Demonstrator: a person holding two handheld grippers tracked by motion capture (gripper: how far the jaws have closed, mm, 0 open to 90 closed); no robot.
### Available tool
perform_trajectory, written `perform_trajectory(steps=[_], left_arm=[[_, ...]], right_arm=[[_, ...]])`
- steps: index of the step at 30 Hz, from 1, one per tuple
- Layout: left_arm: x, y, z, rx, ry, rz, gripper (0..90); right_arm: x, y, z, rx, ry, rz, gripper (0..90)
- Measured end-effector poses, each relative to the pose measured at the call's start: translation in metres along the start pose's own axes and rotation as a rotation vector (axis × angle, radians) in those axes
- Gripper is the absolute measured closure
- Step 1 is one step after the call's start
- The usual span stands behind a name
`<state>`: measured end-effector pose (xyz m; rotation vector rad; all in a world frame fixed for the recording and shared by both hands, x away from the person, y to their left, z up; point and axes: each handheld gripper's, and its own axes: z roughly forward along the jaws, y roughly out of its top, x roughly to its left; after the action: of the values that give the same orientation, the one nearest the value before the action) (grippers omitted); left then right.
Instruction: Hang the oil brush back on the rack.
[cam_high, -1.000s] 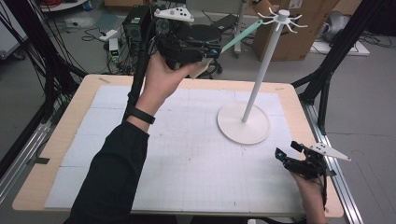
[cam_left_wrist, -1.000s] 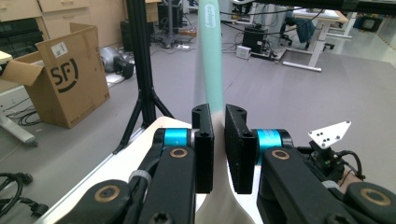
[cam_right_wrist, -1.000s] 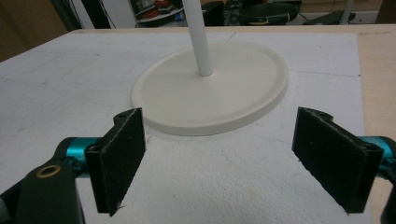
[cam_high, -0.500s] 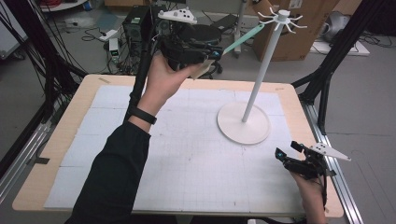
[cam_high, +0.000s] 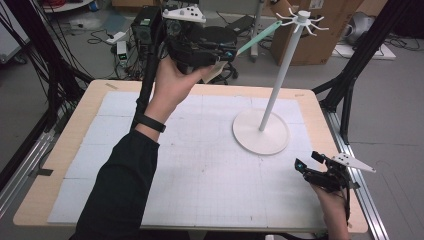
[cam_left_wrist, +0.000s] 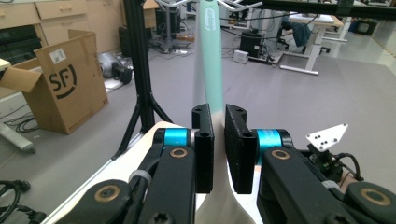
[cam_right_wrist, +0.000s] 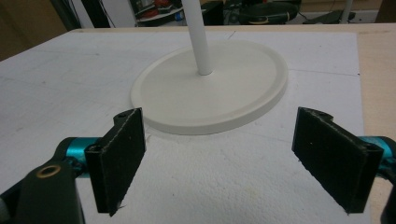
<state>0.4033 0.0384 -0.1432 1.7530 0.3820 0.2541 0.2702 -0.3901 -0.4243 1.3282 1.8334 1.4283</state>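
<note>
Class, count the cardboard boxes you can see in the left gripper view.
1: an open cardboard box on the floor at the left. Others may be hidden.

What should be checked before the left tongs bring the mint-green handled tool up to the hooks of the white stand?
1. Grip: left tongs shut on the mint-green, long-handled plastic tool: ok.
2. Tool aimed at the hooks atop the white pole stand: ok.
3. Tool tip hooked on: not ok, it is short of them in the high view.
4. Stand's round base flat on the white gridded mat: ok.
5. Right tongs open, holding nothing, low by the base: ok.
6. Hanging hole in the handle: cannot tell.
</note>
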Motion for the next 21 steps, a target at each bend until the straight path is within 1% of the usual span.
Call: perform_trajectory(steps=[6, 21], left_arm=[[0.0049, -0.0017, 0.0024, 0.001, -0.001, -0.014, 82.4], [0.0029, 0.0008, 0.0091, 0.019, -0.005, -0.006, 82.4]], right_arm=[[0.0003, 0.0, 0.0003, 0.0, 0.001, -0.004, 16.7], [-0.0005, -0.0001, -0.0006, 0.0, 0.0, -0.002, 16.7]])
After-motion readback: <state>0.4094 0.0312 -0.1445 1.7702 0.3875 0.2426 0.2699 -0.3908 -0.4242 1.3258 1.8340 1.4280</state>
